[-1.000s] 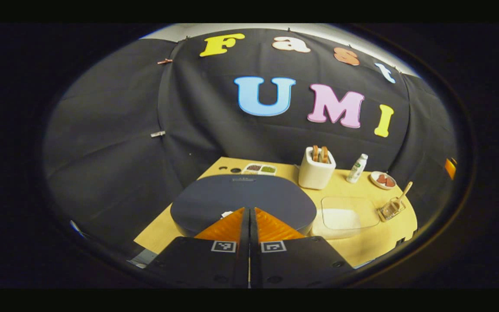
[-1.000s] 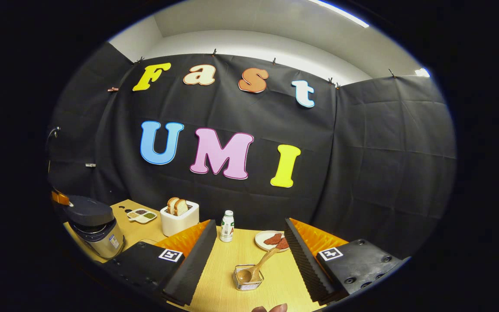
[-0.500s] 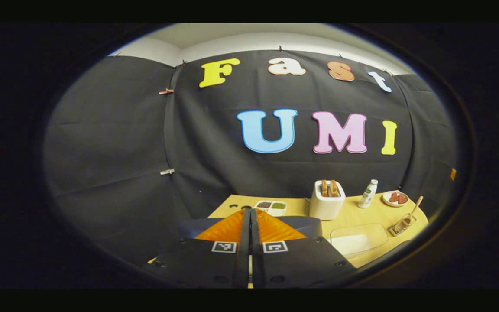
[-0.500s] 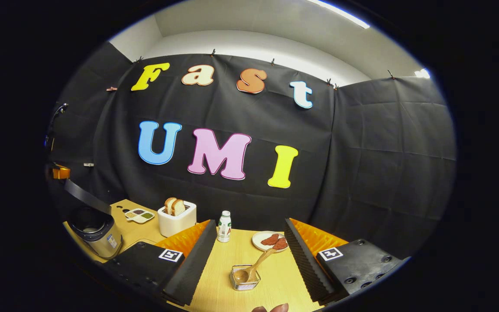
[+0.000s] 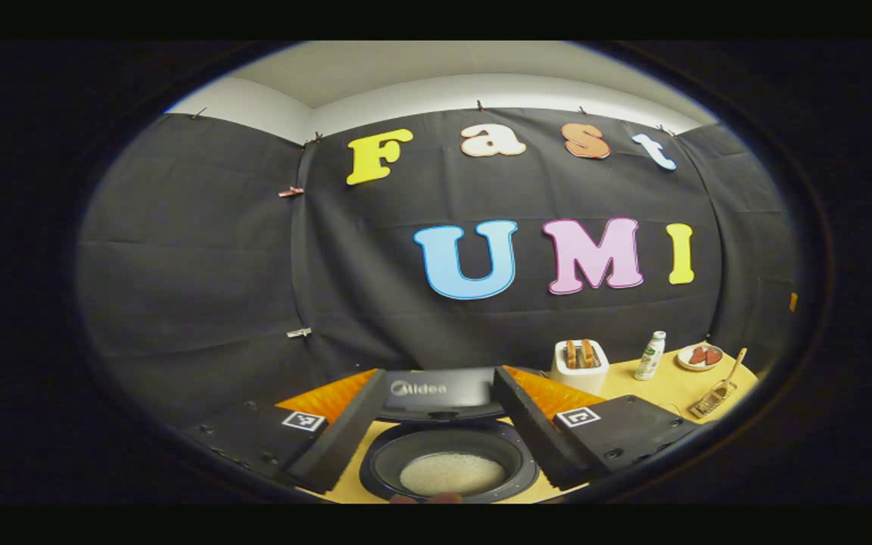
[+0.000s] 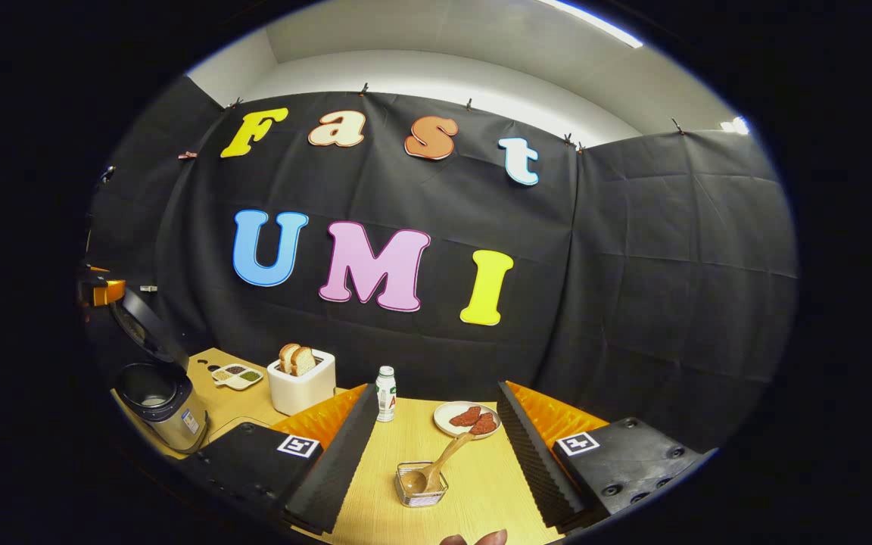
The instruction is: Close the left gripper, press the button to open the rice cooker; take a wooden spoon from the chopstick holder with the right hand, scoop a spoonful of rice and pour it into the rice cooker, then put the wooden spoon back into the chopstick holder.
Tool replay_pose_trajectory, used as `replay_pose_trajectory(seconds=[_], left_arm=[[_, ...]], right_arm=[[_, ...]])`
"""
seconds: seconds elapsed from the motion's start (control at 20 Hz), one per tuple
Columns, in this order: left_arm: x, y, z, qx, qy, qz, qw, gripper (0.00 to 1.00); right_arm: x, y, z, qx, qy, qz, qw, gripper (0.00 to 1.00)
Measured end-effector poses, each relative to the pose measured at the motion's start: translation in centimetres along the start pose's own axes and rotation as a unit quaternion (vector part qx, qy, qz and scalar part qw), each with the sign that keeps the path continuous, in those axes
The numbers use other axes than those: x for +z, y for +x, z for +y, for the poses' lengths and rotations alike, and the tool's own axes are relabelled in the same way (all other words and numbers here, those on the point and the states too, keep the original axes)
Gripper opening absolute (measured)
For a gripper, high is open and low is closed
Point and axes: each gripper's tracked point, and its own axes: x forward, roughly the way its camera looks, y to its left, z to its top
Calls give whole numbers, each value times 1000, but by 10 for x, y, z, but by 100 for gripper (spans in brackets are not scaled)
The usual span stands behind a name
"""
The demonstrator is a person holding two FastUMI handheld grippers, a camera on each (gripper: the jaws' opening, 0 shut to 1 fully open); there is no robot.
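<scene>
On the left end of the wooden surface point(image 6: 436, 446), the rice cooker point(image 6: 160, 405) was recorded with its lid point(image 5: 440, 390) raised upright; in the left gripper view the dark inner pot point(image 5: 451, 462) was seen from above, with a patch of white rice point(image 5: 451, 474) at its bottom. The left tool point(image 5: 436, 409) was held over the pot, its fingers set wide apart on either side of the opening and nothing between them. Toward the right end of the surface, the wire chopstick holder point(image 6: 421, 488) was noted with the wooden spoon point(image 6: 436, 465) resting in it, bowl down, handle leaning up toward a plate point(image 6: 466, 418) of red slices. The right tool point(image 6: 436, 446) was positioned near the holder, fingers spread apart and empty, the holder and spoon lying between them farther ahead. Further items along the back of the surface were logged: a white toaster point(image 6: 300, 386) with bread slices, a small bottle point(image 6: 385, 393), and a divided dish point(image 6: 237, 375) of grains.
</scene>
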Motion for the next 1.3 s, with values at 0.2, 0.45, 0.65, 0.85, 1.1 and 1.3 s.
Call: replay_pose_trajectory(seconds=[0.2,0.45,0.65,0.85,1.1,1.3], left_arm=[[6,-10,1,4,-17,-12,1000,97],[15,-30,-33,-10,-28,-21,999,99],[22,-48,-78,-26,-57,-20,998,96],[20,-60,-110,-29,-55,-9,998,96],[11,-72,-140,-29,-57,12,998,96],[6,-76,-160,-30,-51,25,998,97]], right_arm=[[-13,4,-1,16,6,19,1000,97],[-40,19,-10,47,30,57,997,96],[-80,45,-22,66,62,99,991,98],[-137,76,-31,76,90,156,981,98],[-200,108,-27,103,119,222,962,97],[-239,131,-21,115,145,262,947,97]])
